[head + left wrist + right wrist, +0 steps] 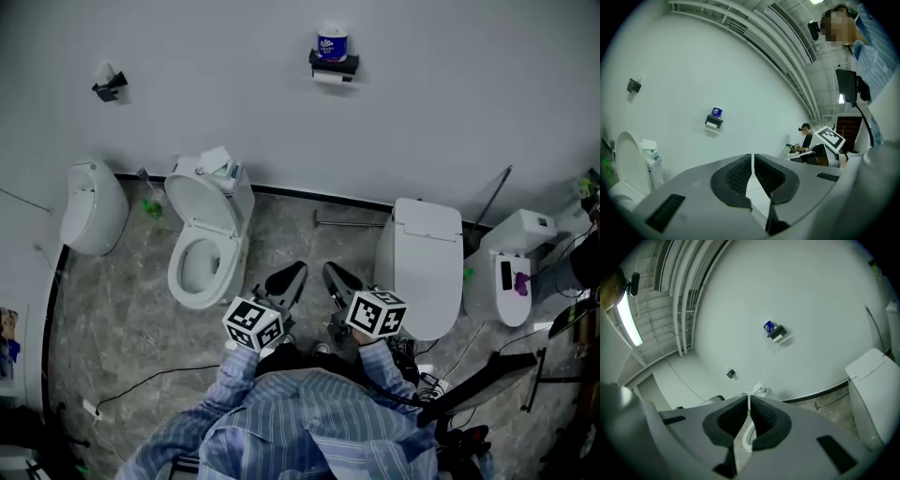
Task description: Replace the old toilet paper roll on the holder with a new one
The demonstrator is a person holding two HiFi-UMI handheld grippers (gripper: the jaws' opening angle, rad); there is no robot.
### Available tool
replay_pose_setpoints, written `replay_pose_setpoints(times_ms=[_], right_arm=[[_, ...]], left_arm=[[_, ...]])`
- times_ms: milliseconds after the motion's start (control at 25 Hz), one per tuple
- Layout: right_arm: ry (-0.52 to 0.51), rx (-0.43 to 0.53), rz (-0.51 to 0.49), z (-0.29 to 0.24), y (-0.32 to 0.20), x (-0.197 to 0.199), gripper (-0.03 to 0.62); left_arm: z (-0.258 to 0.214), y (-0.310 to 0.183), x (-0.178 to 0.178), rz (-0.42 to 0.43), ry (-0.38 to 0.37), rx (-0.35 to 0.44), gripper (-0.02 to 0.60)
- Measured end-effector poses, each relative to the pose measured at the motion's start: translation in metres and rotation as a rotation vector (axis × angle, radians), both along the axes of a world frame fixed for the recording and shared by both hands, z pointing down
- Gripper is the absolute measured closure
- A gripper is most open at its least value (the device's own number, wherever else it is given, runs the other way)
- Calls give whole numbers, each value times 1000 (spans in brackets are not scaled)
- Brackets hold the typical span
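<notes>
A black holder [334, 65] is fixed high on the white wall, with a white roll [330, 79] under it and a blue-wrapped new roll [332, 44] standing on top. The holder [714, 121] shows far off in the left gripper view, and the holder [777, 333] likewise in the right gripper view. My left gripper [291, 276] and right gripper [336, 276] are held side by side close to my body, well short of the wall. Both are shut with nothing between their jaws.
An open toilet [204, 246] stands at the left with a pack [217, 162] on its tank. A closed toilet [425, 264] and another unit [513, 267] stand at the right, a urinal [90, 208] at far left. A cable [150, 382] lies on the marbled floor.
</notes>
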State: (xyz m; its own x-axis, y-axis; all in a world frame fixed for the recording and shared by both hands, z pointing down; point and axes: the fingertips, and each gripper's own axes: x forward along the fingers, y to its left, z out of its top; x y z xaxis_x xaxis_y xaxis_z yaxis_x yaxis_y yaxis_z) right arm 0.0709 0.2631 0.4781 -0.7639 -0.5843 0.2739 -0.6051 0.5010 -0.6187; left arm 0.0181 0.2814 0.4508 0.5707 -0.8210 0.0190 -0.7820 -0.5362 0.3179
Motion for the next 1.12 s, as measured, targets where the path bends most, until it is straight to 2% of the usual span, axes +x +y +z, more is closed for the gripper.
replay_pose_setpoints(times_ms=[240,760,1120], right_arm=[[-65,3,15,-4,-3,-11,572],[-72,-20,13,5,3,-28,572],[-37,-22,23,10,1,-50,572]], left_arm=[[2,-3,-16,-9,-14,0,561],[12,1,-31,13,-7,-21,561],[13,-3,-52,35,0,-19,561]])
